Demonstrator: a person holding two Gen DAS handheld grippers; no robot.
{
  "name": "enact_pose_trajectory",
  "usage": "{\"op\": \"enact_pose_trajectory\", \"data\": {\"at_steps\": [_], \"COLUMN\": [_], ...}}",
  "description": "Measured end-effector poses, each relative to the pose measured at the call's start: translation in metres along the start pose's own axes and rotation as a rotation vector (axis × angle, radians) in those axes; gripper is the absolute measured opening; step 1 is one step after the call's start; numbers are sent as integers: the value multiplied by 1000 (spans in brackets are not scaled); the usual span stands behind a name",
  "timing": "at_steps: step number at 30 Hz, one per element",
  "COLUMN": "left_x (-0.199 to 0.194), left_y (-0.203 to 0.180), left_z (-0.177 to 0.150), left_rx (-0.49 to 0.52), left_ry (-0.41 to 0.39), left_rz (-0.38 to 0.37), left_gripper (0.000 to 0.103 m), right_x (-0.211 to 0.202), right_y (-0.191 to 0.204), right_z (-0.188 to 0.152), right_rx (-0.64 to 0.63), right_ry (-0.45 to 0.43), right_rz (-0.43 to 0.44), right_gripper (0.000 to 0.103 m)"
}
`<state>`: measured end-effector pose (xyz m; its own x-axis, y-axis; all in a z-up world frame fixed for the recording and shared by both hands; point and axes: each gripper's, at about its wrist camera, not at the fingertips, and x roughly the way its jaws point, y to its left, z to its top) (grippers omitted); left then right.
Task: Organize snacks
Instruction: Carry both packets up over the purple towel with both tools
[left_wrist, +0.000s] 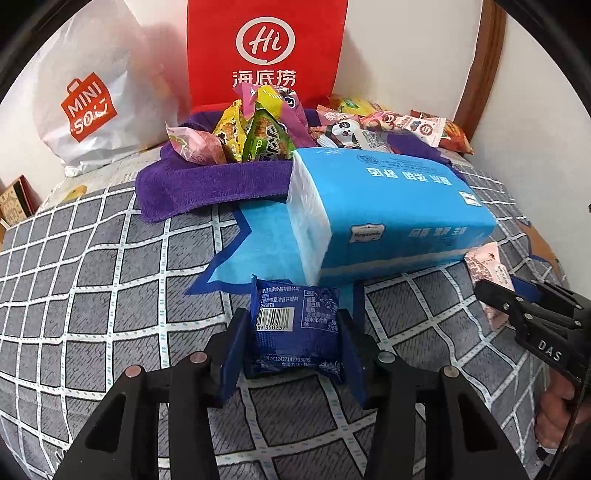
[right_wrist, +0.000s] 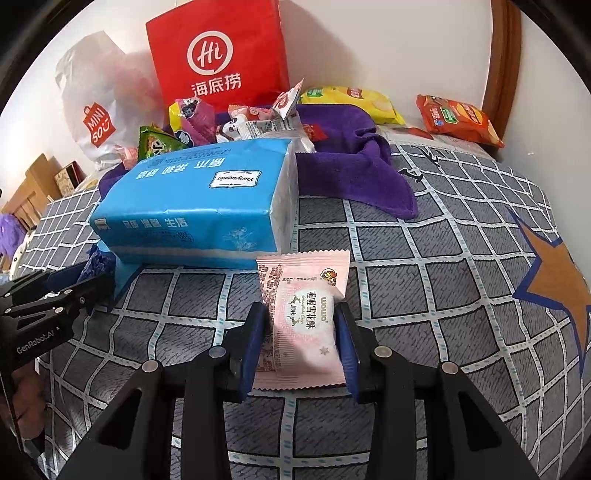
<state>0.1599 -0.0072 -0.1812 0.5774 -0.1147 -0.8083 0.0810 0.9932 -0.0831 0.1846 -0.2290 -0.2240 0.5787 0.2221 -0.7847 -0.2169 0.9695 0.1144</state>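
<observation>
Blue packet: a dark blue snack packet (left_wrist: 294, 325), barcode side up, sits pinched between the pads of the left gripper (left_wrist: 293, 354), just in front of the tissue pack.
Pink packet: a pale pink snack packet (right_wrist: 304, 317) with printed characters is pinched by the right gripper (right_wrist: 301, 347), its top edge close to the front corner of the tissue pack.
Left gripper: pressed onto the blue packet from both sides, low over the bed.
Right gripper: pressed onto the pink packet from both sides; in the left wrist view it shows at the far right edge with the pink wrapper ahead of it.
Tissue pack: a light blue tissue pack (left_wrist: 388, 218) lies flat on the bed between the two grippers.
Purple towel: a purple towel (left_wrist: 207, 184) lies behind the tissue pack, with a heap of mixed snacks (left_wrist: 251, 129) on it.
Chip bags: a yellow bag (right_wrist: 351, 101) and an orange-red bag (right_wrist: 458, 118) lie near the wall.
Bags: a red bag (left_wrist: 266, 48) with a "Hi" logo stands against the wall; a white Miniso bag (left_wrist: 92, 96) is beside it.
Bed: the grey checked bedspread (left_wrist: 110, 277) carries everything.
</observation>
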Motion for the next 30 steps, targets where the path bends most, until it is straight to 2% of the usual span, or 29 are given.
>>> {"op": "enact_pose_trajectory", "data": {"at_steps": [5,8,12,21,30], "left_x": [-13,-25,-40,-64,-60], "left_y": [10,12,13,20,31], "left_z": [3,6,12,35,72], "left_rx": [-43,-41,-39,-34,-79], "left_ry": [18,7,-10,-49,-37], "left_rz": [-79,-78,-90,-46,-76], "left_gripper": [44,44,44,44,44], "right_x": [-7,-11,-20,-47,-57], "right_y": [6,8,14,5,-4], "right_z": [-3,-5,-4,11,42], "right_rx": [-18,-10,-24,-25,-21], "right_ry": [-5,-1,-9,-30,-88], "right_rz": [-12,18,14,16,26], "right_gripper": [33,33,33,33,33]}}
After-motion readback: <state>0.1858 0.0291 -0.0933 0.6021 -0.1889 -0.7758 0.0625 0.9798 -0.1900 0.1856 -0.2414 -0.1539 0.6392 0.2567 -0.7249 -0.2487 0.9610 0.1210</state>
